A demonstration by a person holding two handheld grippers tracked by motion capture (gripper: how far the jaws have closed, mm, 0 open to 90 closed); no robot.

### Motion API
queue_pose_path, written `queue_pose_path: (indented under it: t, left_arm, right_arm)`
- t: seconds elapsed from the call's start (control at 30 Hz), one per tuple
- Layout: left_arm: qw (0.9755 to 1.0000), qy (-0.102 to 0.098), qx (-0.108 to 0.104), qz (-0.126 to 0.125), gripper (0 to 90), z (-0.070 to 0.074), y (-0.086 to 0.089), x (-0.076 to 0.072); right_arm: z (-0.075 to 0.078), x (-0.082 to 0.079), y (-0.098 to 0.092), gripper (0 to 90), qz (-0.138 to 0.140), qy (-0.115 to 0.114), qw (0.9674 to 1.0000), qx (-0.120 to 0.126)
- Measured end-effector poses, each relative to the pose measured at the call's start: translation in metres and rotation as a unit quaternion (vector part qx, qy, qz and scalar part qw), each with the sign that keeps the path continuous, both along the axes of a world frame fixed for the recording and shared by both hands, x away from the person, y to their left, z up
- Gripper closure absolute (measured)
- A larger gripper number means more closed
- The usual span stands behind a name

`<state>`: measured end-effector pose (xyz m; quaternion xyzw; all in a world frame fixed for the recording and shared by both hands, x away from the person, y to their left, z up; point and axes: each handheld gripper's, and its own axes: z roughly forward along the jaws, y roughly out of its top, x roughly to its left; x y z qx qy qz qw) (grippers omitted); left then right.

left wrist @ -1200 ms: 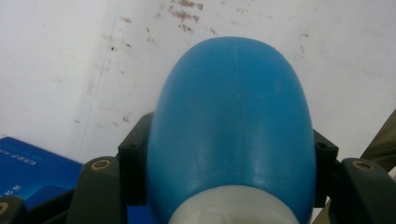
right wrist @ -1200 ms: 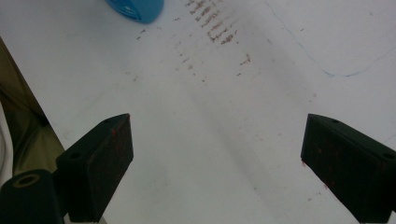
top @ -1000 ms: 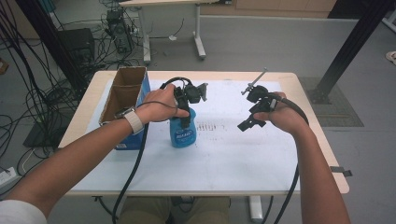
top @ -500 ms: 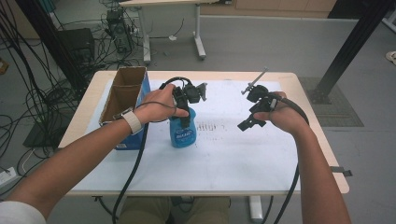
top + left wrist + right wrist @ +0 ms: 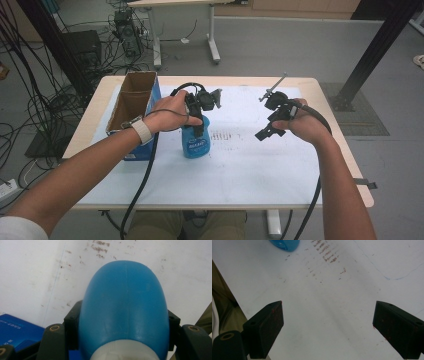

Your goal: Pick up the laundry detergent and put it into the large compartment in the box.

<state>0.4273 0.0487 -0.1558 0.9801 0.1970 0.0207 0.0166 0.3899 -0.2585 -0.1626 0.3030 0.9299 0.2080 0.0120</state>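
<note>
1. 1 item in hand: the blue bottle (image 5: 196,140) stands upright on the white table sheet (image 5: 240,165), just beside the blue cardboard box (image 5: 134,107) at table left. Against the pictures from 1 second and half a second back, its position is unchanged.
2. Left gripper (image 5: 197,107) is clamped on the bottle from above, jaws pressed against both flanks below the white neck (image 5: 125,351). Nothing measurable has moved here; judgement: the grasp is settled and no lift has begun.
3. Right gripper (image 5: 272,122) hangs above the sheet, well apart from the bottle, jaws spread wide and holding nothing. It has drifted only slightly, so it appears to be waiting for its part.
4. View differences: the left gripper view confirms jaw contact on both sides of the bottle (image 5: 125,302), which the hand obscures from above. The right gripper view shows brown smudges (image 5: 328,255) and a blue pen line (image 5: 392,277) on the sheet; the high view alone shows the box and the spacing of both grippers.
</note>
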Motion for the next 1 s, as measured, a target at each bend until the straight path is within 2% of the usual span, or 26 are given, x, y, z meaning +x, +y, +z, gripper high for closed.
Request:
queue_pose_path:
  t: [1.0]
  left_arm:
    - [1.0,-0.002,-0.002,0.002,38.0,-0.0002,0.0008,-0.0006]
  right_arm:
    - [0.0019,-0.0005,-0.0004,9.8,-0.003,-0.002,1.0,-0.001]
